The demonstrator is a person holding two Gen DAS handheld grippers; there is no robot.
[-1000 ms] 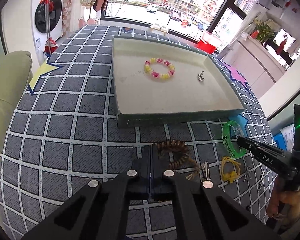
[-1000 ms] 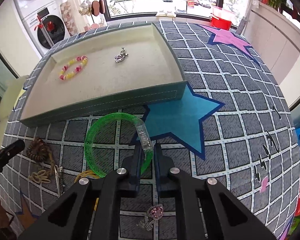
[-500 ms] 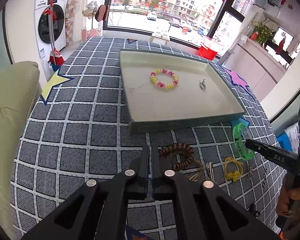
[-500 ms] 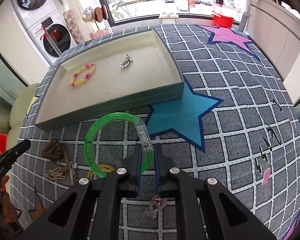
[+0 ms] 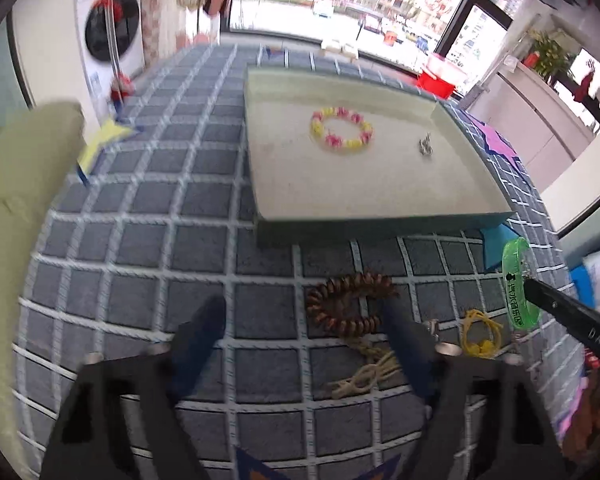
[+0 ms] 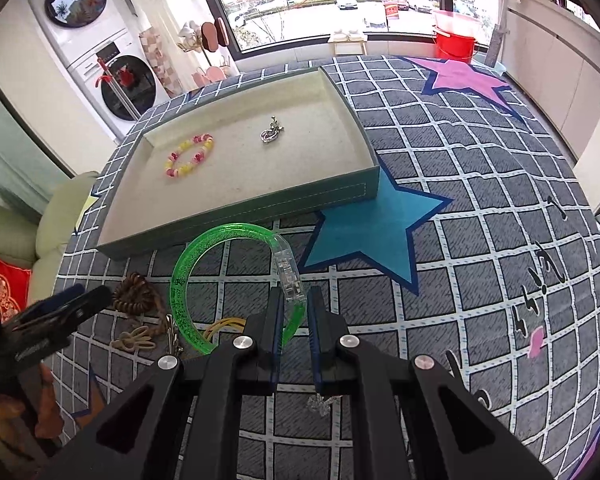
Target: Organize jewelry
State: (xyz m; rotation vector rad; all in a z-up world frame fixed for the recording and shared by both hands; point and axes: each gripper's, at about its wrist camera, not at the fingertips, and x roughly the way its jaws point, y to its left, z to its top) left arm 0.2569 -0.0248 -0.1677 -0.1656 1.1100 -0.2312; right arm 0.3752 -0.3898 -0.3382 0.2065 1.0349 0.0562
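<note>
The left claw [image 5: 300,312] stands wide open, its two dark fingers spread apart over the counter [image 5: 140,248], which is covered with a grey cloth crossed by white grid lines. Between those fingers, towards the one o'clock side, lies a coiled brown wooden-bead bracelet [image 5: 346,304] with a pale knotted cord tail [image 5: 366,376] trailing to six o'clock. At three o'clock of the beads sits a small yellow cord loop [image 5: 480,336].

The right claw [image 6: 294,304] is gripping a translucent green plastic bangle [image 6: 204,280] at the end of its clear clasp section, the ring standing out ahead of the fingers and leaning to ten o'clock, lifted off the cloth. Beneath the right claw a small clear sparkly piece [image 6: 320,402] lies on the cloth.

At twelve o'clock of both claws rests a shallow rectangular grey-green tray with a pale lining [image 6: 340,196]. Inside it lie a pink-and-yellow beaded bracelet [image 6: 189,155] towards the left and a small silver pendant [image 6: 272,132] near the middle, well apart from each other. A blue star printed on the cloth [image 6: 372,228] touches the tray's near right corner.
</note>
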